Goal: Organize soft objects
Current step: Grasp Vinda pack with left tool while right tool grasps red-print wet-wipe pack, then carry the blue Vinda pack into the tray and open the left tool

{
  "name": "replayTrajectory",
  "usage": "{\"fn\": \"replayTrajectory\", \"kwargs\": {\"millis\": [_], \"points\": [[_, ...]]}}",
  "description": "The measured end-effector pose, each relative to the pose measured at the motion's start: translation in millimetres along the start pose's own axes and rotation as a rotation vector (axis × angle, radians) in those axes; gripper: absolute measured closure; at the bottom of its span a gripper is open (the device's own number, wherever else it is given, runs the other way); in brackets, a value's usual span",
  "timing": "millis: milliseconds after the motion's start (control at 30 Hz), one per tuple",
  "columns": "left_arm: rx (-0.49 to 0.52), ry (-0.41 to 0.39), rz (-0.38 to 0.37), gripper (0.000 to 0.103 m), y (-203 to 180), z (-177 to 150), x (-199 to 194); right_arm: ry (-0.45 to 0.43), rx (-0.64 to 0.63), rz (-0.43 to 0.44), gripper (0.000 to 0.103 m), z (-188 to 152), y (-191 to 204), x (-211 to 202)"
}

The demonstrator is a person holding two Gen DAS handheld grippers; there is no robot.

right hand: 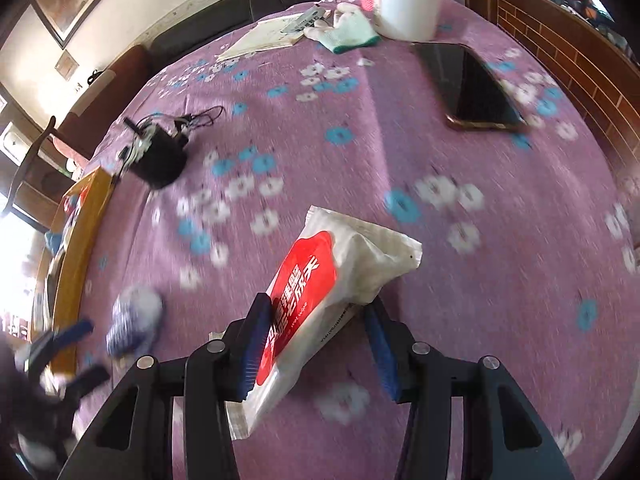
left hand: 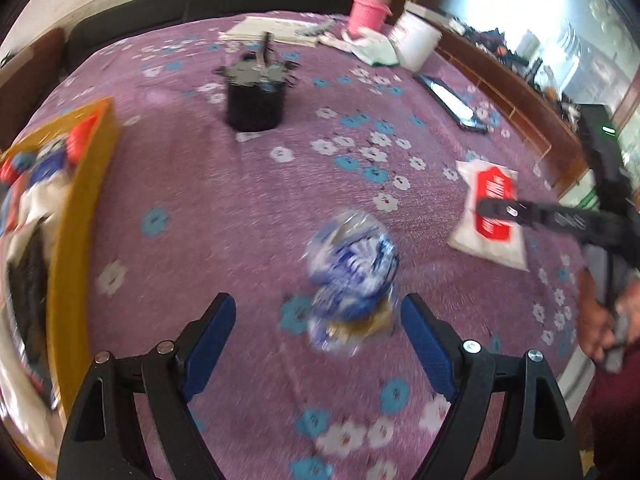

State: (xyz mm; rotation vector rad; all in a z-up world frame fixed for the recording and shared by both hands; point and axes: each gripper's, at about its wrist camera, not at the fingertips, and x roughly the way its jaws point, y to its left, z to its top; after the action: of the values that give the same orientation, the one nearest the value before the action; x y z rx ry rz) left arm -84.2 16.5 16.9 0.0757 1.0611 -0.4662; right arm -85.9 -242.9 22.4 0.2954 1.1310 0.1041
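Note:
A blue-and-white crinkly packet (left hand: 352, 276) lies on the purple flowered cloth just ahead of my left gripper (left hand: 318, 312), which is open around its near end without touching it; it also shows in the right wrist view (right hand: 134, 320). My right gripper (right hand: 316, 316) is closed on a white wet-wipe pack with a red label (right hand: 320, 288), tilted up off the cloth. That pack also shows in the left wrist view (left hand: 490, 216) under the right gripper's fingers (left hand: 504, 210). A yellow box (left hand: 86, 216) at the left holds several soft items.
A black pot with cables (left hand: 256, 96) stands mid-table. A phone (right hand: 476, 88), a white tub (right hand: 408, 0), a pink container (left hand: 366, 10), a green-white glove (right hand: 344, 32) and papers (right hand: 268, 36) lie at the far side. A wooden ledge (left hand: 508, 84) runs along the right.

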Motion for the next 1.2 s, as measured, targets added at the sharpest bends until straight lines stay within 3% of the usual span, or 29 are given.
{"fn": "replayTrajectory", "kwargs": {"millis": [167,233,367,600,733,900,1067,1200], "points": [[0.077,0.023,0.047,0.02,-18.1,11.1,22.7,-0.028,-0.004,0.002,0.052,-17.2,0.5,-10.0],[0.105,0.008,0.082,0.058,-24.8,10.0,20.5,-0.041,-0.011,-0.001,0.052,-19.8,4.1,-12.1],[0.07,-0.021,0.053,0.058,-21.5,4.7,5.6,-0.059,-0.023,0.03,0.053,-23.1,13.4,-18.3],[-0.063,-0.163,-0.03,0.058,11.2,-13.5,-61.8,-0.088,-0.056,0.056,0.053,-24.4,38.2,-34.6],[-0.15,-0.23,-0.011,0.058,49.0,-28.1,-97.9,-0.102,-0.092,0.089,0.052,-21.2,63.6,-41.1],[-0.306,-0.29,0.064,0.057,110.6,-56.7,-133.5,-0.1,-0.161,0.133,0.052,-19.2,108.7,-39.0],[-0.452,-0.289,0.075,0.057,160.2,-79.5,-138.5,-0.092,-0.241,0.171,0.052,-13.4,161.8,-30.8],[-0.471,-0.28,0.049,0.057,171.4,-88.1,-132.6,-0.093,-0.3,0.186,0.052,-6.6,203.1,-26.2]]}}
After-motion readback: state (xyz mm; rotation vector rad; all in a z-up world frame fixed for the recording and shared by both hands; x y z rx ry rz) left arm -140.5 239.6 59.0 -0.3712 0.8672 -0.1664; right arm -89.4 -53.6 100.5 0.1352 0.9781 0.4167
